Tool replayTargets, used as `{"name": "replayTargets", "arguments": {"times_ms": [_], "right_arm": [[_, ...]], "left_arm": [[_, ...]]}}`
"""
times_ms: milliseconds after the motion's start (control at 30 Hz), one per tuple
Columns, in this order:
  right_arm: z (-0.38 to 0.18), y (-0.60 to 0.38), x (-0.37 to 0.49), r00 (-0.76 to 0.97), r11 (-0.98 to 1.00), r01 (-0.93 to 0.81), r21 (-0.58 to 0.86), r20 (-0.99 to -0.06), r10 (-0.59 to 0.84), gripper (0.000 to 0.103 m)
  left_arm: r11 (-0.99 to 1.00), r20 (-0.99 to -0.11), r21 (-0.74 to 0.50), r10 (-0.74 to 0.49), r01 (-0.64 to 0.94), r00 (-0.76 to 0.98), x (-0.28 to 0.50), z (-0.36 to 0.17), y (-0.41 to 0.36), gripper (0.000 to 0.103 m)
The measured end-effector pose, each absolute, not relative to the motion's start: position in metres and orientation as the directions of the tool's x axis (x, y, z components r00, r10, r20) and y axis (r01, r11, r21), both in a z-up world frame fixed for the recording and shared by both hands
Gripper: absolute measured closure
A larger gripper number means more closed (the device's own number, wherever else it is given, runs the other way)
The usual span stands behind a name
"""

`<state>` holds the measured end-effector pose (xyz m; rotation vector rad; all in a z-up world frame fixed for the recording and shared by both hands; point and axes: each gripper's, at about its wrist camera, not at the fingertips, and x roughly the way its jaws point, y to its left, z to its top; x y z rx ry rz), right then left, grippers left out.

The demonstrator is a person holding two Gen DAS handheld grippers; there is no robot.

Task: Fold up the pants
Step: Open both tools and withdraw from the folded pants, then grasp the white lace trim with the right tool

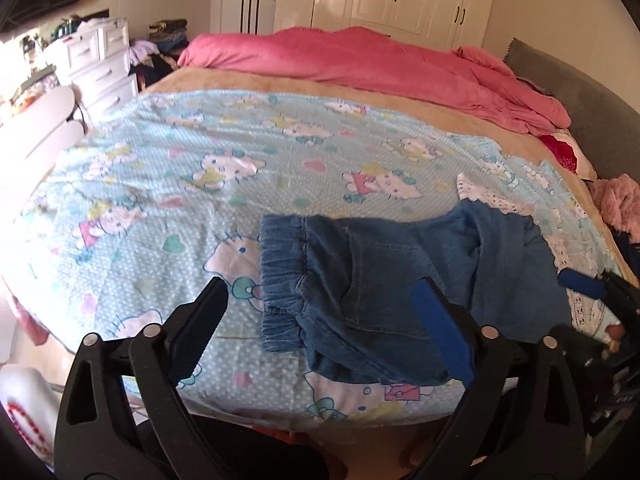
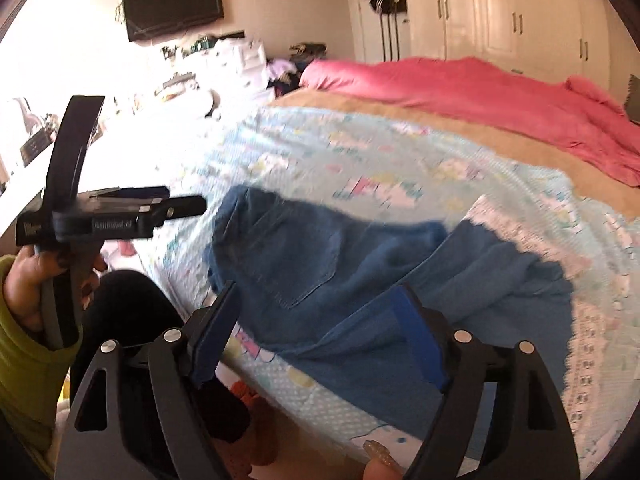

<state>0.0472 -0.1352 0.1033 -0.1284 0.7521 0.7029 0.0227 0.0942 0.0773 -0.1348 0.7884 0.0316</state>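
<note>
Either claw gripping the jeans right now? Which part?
Neither. Left claw and right claw are both open above the jeans; nothing sits between the fingers.

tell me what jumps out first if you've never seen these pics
The blue denim pants lie crumpled near the front edge of the bed, on a light blue cartoon-cat sheet. Both tongs are open and hold nothing: the left tongs frame the elastic waistband, the right tongs hover over the legs. A pink blanket is bunched at the far side.
</note>
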Motion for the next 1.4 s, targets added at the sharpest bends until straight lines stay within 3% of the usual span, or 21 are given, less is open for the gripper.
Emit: {"name": "replayTargets", "arguments": {"times_ms": [233,300,333,867,1400], "right_arm": [[0.125,-0.164,0.05,0.591,0.806,-0.579,0.122,-0.619,0.518,0.021],[0.131,-0.172,0.049,0.608,0.815,-0.567,0.122,-0.606,0.513,0.009],[0.134,-0.175,0.048,0.617,0.82,-0.56,0.121,-0.599,0.51,0.008],[0.162,-0.22,0.071,0.724,0.895,-0.44,0.076,-0.559,0.404,0.005],[0.129,-0.242,0.169,0.659,0.935,-0.331,0.125,-0.679,0.324,0.005]], "left_arm": [[0.994,-0.681,-0.088,-0.011,-0.068,0.732,0.017,0.1,0.079,0.01],[0.995,-0.674,-0.08,-0.004,-0.067,0.739,0.016,0.105,0.075,0.01],[0.995,-0.671,-0.077,-0.003,-0.066,0.741,0.015,0.108,0.074,0.01],[0.998,-0.67,-0.064,-0.055,0.016,0.74,0.041,0.112,0.024,0.009],[0.981,-0.747,-0.062,-0.167,0.183,0.643,0.078,0.055,-0.042,0.01]]}}
